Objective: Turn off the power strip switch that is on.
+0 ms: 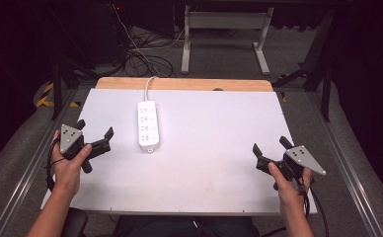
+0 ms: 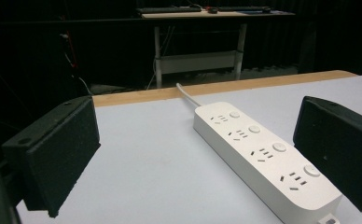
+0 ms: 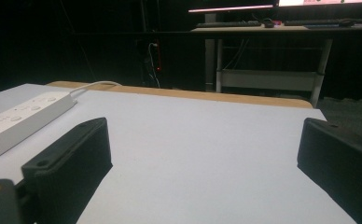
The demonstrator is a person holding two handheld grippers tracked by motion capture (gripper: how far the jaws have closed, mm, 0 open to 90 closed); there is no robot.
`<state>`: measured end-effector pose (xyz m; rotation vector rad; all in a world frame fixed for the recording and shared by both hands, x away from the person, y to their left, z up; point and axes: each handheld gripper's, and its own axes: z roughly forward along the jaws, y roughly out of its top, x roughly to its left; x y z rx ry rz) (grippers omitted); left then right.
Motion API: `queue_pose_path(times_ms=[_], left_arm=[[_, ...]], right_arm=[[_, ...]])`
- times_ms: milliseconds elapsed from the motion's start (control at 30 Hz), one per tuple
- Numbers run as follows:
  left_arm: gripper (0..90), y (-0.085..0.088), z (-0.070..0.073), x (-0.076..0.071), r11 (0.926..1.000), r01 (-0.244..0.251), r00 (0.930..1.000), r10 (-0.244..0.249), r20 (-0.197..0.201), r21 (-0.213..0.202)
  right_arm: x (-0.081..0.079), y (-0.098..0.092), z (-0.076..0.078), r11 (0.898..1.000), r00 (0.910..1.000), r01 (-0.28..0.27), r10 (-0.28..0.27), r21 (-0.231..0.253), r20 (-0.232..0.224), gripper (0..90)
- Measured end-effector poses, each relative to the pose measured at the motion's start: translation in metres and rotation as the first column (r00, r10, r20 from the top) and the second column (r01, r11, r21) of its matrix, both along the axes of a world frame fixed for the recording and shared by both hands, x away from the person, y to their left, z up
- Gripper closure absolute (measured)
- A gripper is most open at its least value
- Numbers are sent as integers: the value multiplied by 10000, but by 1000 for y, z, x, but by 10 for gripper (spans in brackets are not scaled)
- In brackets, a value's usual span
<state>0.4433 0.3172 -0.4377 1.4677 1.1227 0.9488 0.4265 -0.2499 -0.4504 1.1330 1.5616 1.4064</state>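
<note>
The left gripper [image 1: 95, 129] is held in the left hand [image 1: 70, 165] at the left side of the high view — its jaws are spread wide with nothing between them. The right gripper [image 1: 270, 146] is gripped by the right hand [image 1: 289, 185] at the right side, its jaws likewise parted and empty. Both forearms are extended from the bottom edge — bare, well apart.
</note>
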Motion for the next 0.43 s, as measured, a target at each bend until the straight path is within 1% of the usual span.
queue_pose_path(times_ms=[200,433], left_arm=[[10,0,0,-1,10000,39,10000,-39,23,58],[11,2,-1,-2,10000,-14,10000,14,7,13]], right_arm=[[1,0,0,10000,10000,-9,9,26,-1,34],[5,4,-1,9998,9998,-189,189,-62,-28,35]])
